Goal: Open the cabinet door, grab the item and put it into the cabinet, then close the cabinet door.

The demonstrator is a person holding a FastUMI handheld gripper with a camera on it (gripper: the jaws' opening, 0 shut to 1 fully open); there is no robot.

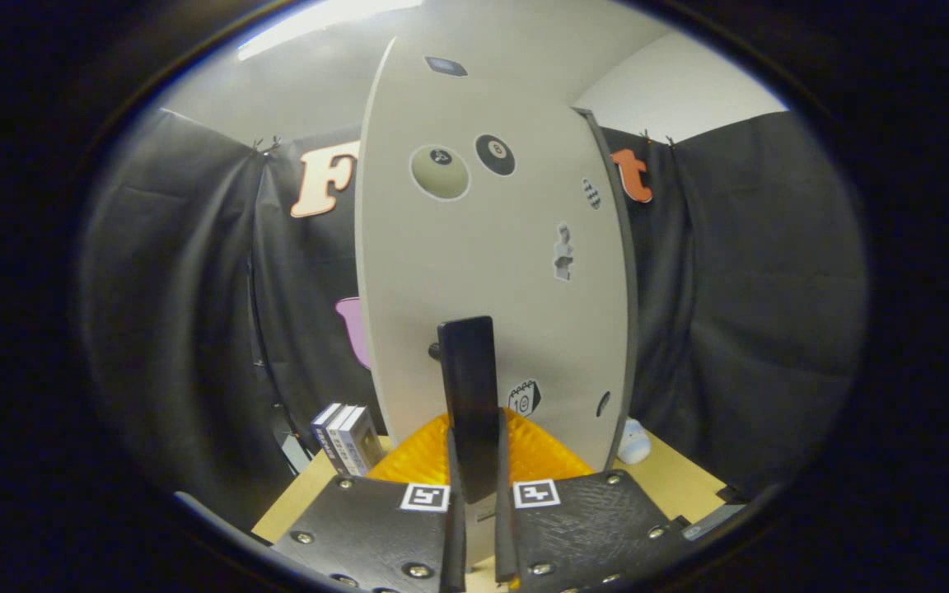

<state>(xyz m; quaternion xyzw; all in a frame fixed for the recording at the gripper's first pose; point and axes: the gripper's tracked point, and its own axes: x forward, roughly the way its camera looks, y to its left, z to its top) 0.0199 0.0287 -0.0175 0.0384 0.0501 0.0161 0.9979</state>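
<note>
Black cloth hangs as the booth's wall behind a light wooden bench (672,469), under a pale ceiling with a bright strip light. On the bench stands the cabinet, and its pale cabinet door (491,263) rises straight ahead, carrying several stickers: a round greenish one, a black billiard ball, and smaller ones lower down. A dark vertical handle (468,395) stands off the door on a small peg at the door's lower middle. The gripper (474,486) has its fingers narrowed around the lower end of this handle, one on each side of it; they appear to press on it, with the handle filling the gap between them. An orange textured part shows just behind the fingers, at the foot of the door. Left of the door, a stack of small boxes (347,436) stands upright on the bench. Right of the door's bottom corner lies a small pale blue item (633,442), near the door's edge.
</note>
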